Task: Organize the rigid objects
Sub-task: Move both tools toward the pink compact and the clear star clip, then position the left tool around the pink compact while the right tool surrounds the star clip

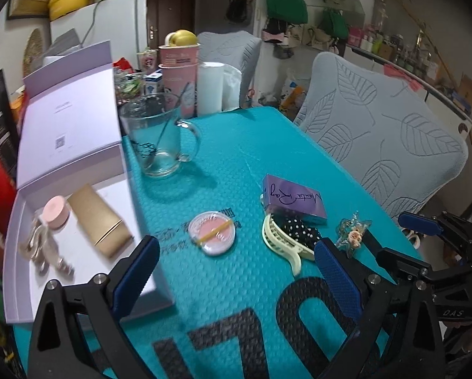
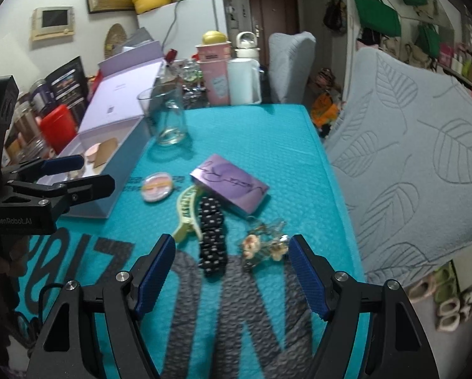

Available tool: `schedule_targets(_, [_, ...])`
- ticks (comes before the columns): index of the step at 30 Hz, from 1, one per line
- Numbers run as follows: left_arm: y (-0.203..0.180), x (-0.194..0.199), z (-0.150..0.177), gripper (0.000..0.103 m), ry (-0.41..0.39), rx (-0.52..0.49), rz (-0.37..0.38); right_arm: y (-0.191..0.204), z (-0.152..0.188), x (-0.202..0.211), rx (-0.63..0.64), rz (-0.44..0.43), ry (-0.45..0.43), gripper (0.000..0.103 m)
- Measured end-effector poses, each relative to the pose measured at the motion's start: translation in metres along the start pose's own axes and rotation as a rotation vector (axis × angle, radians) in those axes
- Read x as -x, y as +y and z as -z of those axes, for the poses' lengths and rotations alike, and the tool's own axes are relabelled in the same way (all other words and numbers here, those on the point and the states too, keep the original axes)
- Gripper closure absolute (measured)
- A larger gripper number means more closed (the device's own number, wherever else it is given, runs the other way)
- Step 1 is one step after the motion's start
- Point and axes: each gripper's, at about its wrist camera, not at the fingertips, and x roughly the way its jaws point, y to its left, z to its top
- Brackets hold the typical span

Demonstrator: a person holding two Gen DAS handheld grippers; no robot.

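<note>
A tabletop covered with a teal embossed mat (image 1: pixel 245 145) carries a scatter of small rigid things. Near its middle lies a flat purple rectangular box with dark script lettering (image 1: pixel 294 200), and touching its near edge are a cream plastic claw hair clip (image 1: pixel 278 241) and a black hair clip with white polka dots (image 2: pixel 211 237), the two lying side by side. Just right of them sits a clear hair clip decorated with small flowers (image 2: pixel 264 246). A round clear-lidded compact with pink contents (image 1: pixel 212 232) lies apart to the left, closer to an open lilac cardboard gift box (image 1: pixel 18 284) at the mat's left edge, which holds a gold rectangular packet (image 1: pixel 98 218), a pink round jar (image 1: pixel 57 211) and some pale metallic pieces. A clear glass mug with a spoon inside (image 1: pixel 160 135) stands behind. The left tongs (image 1: pixel 236 262) hang released above the mat, nothing between the blue pads. The right tongs (image 2: pixel 232 265) are likewise spread wide and empty, poised over the polka-dot and flowered clips.
</note>
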Motion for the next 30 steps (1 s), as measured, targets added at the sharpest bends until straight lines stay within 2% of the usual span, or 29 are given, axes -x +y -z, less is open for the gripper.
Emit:
schedule_targets(2, [0.000,-0.012,-0.004,0.005,0.014,0.000,-0.002,-0.006,0.000,-0.007,-0.014,0.012,0.010,0.028])
schedule_targets(4, [0.000,-0.022,-0.007,0.011,0.026,-0.003,-0.010,-0.009,0.001,-0.012,-0.019,0.031,0.016,0.028])
schedule_targets(11, [0.006,-0.057,-0.012,0.016,0.074,-0.010,-0.047,-0.023,0.000,-0.033,-0.045,0.060,0.051,0.028])
schedule_targets(13, [0.009,-0.063,-0.013,0.025,0.084,-0.007,-0.048,-0.025,0.000,-0.039,-0.046,0.059,0.064,0.028])
schedule_targets(20, [0.013,-0.088,-0.012,0.025,0.126,-0.011,-0.056,-0.027,-0.002,-0.051,-0.028,0.071,0.086,0.028])
schedule_targets(23, [0.012,-0.090,-0.011,0.025,0.127,-0.033,-0.098,-0.029,-0.002,-0.057,-0.034,0.066,0.103,0.028])
schedule_targets(30, [0.009,-0.094,-0.012,0.027,0.120,-0.054,-0.103,-0.032,0.001,-0.067,-0.035,0.073,0.128,0.028])
